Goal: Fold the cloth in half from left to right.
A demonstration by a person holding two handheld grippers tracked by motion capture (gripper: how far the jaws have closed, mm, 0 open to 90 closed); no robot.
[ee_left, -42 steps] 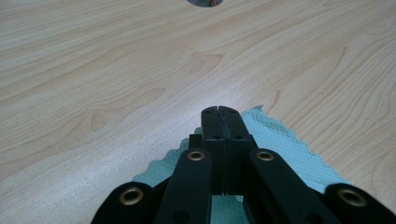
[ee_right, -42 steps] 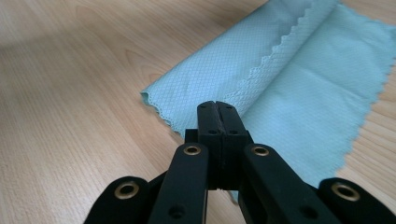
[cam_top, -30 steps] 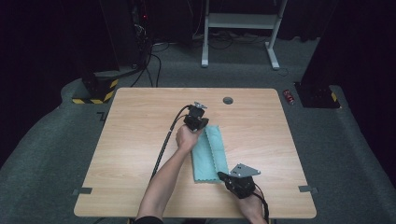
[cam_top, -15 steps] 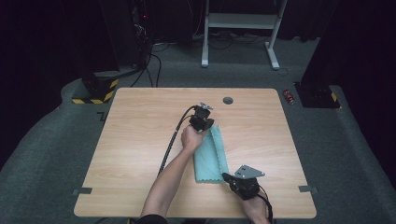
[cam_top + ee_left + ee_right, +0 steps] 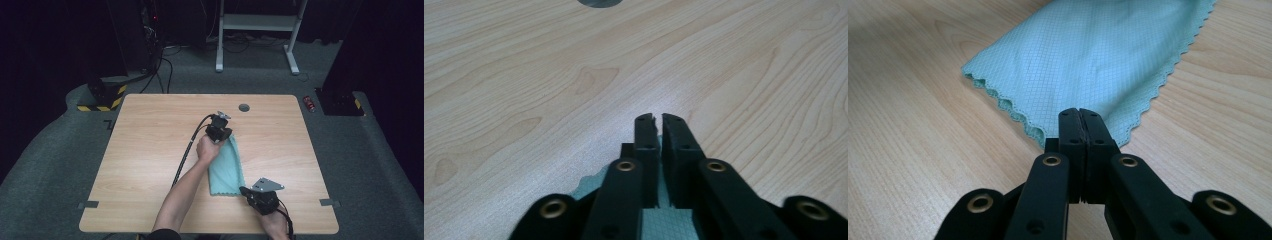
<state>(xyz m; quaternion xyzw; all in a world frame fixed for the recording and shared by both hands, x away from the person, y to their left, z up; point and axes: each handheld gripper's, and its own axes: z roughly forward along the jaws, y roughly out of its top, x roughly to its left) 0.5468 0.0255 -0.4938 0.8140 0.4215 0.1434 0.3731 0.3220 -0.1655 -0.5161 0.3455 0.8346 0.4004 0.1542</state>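
Wooden table | teal cloth, grid-weave, scalloped edge, folded | left gripper clamping far end | right gripper clamping near corner.

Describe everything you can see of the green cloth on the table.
The cloth is pale mint green, thin, with a fine grid weave and scalloped edges. It lies on the wooden table, drawn into a long strip. The left gripper is at its far end, the right gripper, jaws shut, at its near corner.
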